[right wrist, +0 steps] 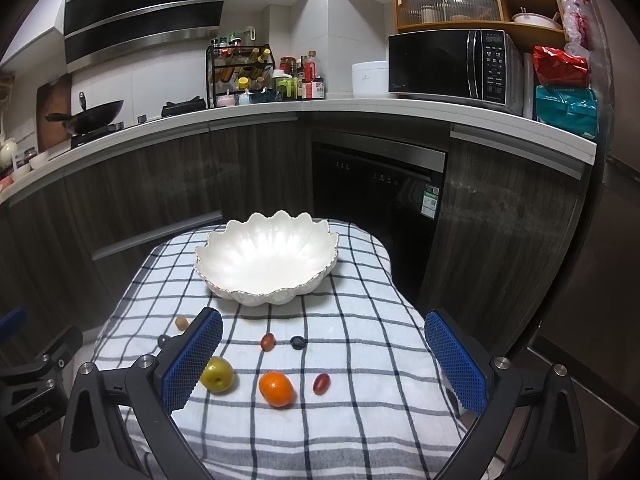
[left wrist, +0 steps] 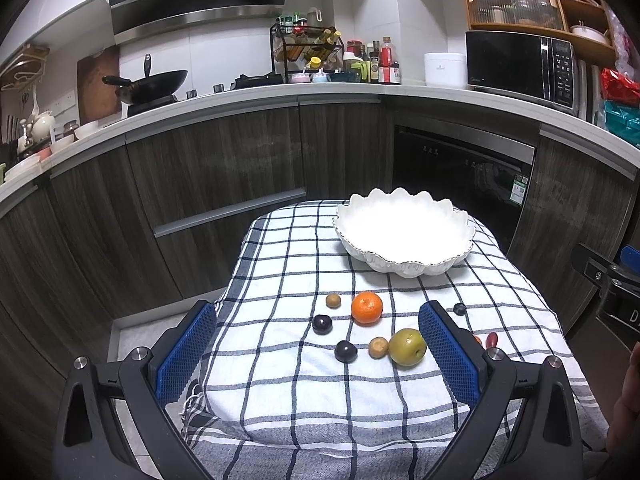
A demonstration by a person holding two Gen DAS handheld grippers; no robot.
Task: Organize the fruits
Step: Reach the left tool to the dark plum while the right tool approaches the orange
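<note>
- Left gripper [left wrist: 318, 354] hovers low over the near end of the checked cloth [left wrist: 280, 392], jaws spread wide, nothing between its blue pads [left wrist: 186, 354].
- Between those fingers lie two dark plums [left wrist: 322, 324] and [left wrist: 346, 351], a small brown fruit [left wrist: 378, 347] and a green apple [left wrist: 407, 347] just beside the right-hand finger.
- Farther out sit an orange [left wrist: 367, 307] and another small brown fruit [left wrist: 333, 300].
- Right gripper [right wrist: 324, 364] is released too, fingers parted and empty, hanging over the same cloth.
- Inside its span: a small orange citrus [right wrist: 276, 389], a reddish oval fruit [right wrist: 321, 384], a second reddish one [right wrist: 268, 341] and a dark round one [right wrist: 298, 342].
- That green apple touches the right gripper's left-hand pad in this view.
- Beyond all the fruit stands the white scalloped bowl [right wrist: 320, 276], empty, at the far end of the cloth.
- Behind it, dark cabinets [right wrist: 160, 184] and a microwave [right wrist: 448, 64] on the counter.
</note>
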